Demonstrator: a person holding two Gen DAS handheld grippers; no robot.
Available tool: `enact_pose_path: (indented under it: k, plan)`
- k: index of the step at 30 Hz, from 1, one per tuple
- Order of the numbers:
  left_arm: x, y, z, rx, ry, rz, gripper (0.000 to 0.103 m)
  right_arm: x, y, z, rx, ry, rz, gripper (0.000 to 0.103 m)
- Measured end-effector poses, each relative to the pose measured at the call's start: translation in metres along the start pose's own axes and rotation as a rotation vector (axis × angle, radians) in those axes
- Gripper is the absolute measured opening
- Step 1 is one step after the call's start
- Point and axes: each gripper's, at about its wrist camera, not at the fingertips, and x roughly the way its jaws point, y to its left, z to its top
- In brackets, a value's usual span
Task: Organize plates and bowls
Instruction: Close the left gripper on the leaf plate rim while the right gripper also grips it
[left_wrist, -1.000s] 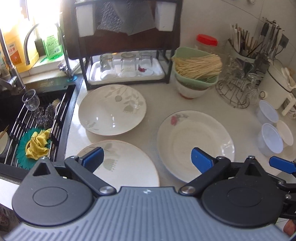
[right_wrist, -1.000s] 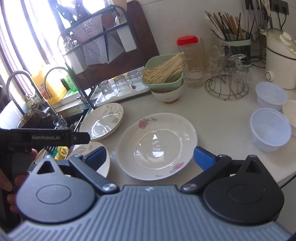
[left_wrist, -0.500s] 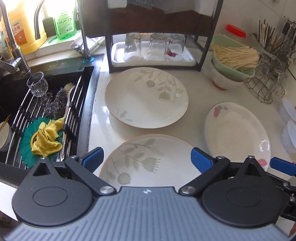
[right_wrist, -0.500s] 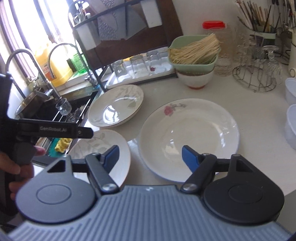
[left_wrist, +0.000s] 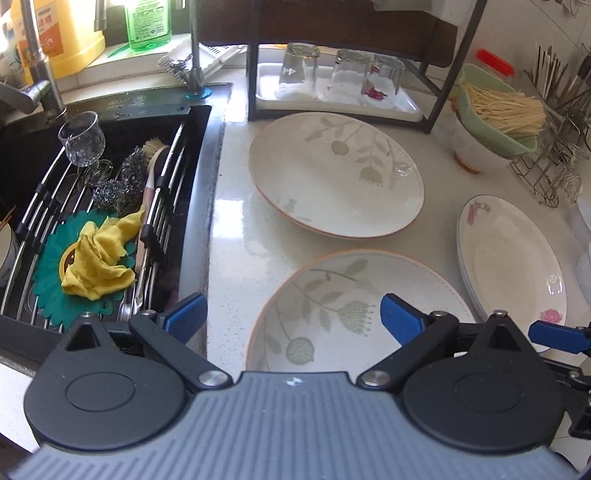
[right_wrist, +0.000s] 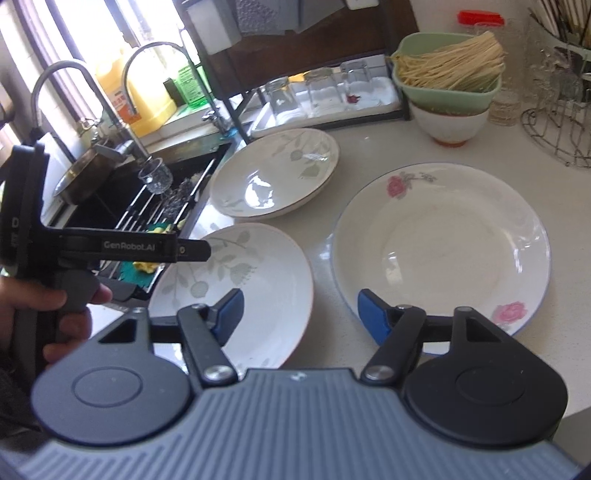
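Both tongs gape wide, holding nothing: left gripper (left_wrist: 291, 317) over the near leaf plate (left_wrist: 354, 310) at lower centre, right gripper (right_wrist: 297, 308) beside the rose plate (right_wrist: 443, 251). Glazed china looks stiff, slick, breakable; I'd pinch the rim

rose-print plate (right_wrist: 443, 236), yellow cloth (left_wrist: 98, 262)

"GenRobot.AI" in white on black arm of left gripper (right_wrist: 110, 248). Orange label on yellow jug (left_wrist: 51, 37) unreadable; green bottle (left_wrist: 147, 22) label too.
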Motion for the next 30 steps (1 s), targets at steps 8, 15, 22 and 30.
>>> enact_pose_path:
  k: [8,15,22,30]
  plan:
    - [0.015,0.015,-0.015,-0.028,0.04,-0.028,0.086,0.022,-0.003,-0.003,0.019,0.086,0.033,0.045]
    - [0.023,0.016,-0.024,-0.033,0.041,-0.035,0.062,0.044,-0.008,-0.007,0.046,0.143,0.058,0.027]
    - [0.022,0.013,-0.026,-0.024,0.025,-0.047,0.042,0.055,-0.014,-0.007,0.067,0.142,0.055,0.016]
    - [0.024,0.023,-0.019,-0.075,0.032,-0.082,0.042,0.062,-0.02,0.0,0.087,0.137,0.101,0.017]
